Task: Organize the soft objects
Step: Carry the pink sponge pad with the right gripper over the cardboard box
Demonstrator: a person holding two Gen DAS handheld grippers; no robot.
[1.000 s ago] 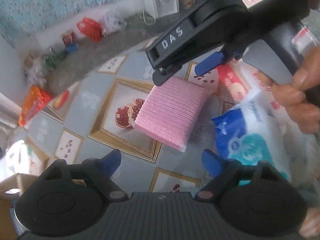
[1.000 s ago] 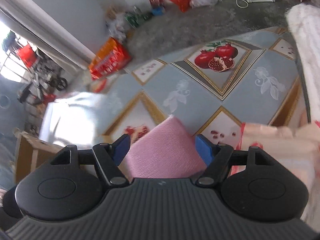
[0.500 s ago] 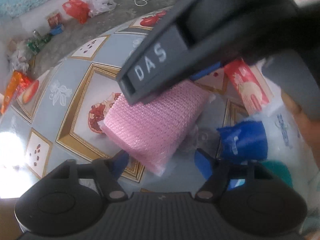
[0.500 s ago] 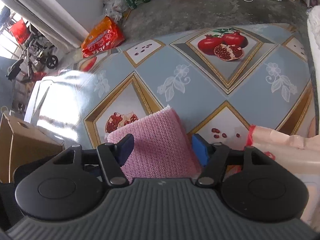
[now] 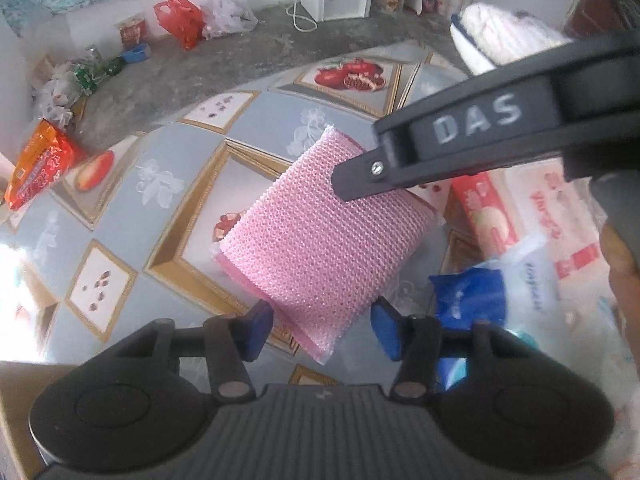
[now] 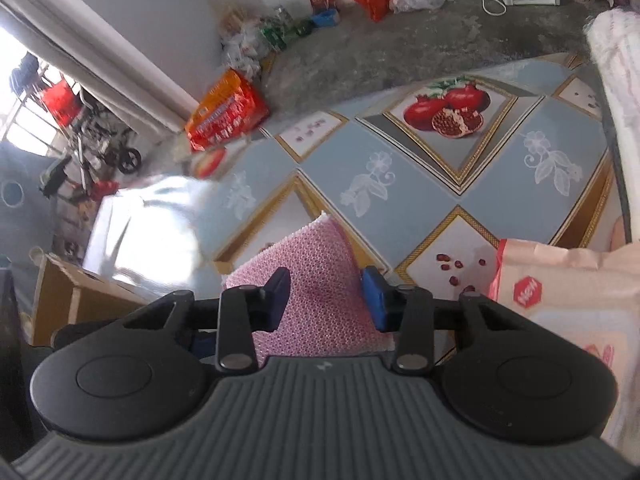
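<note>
While both grippers close, right gripper (image 6: 326,300) pinches pink sponge (image 5: 324,236); wipes pack (image 5: 536,208) beside.

Sponge (image 5: 324,240) on tablecloth (image 5: 256,128); tissue packs (image 5: 532,216) just right; bagged snacks (image 5: 36,168) on floor left.

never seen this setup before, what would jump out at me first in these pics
The pink knitted scouring pad stands out first, lifted off the pomegranate-patterned blue table cover. The right gripper reaches in over the pad's far end, its jaws closing around it, while the left gripper closes in at the near corner. Pink and blue soft packs crowd the table's right side.
</note>
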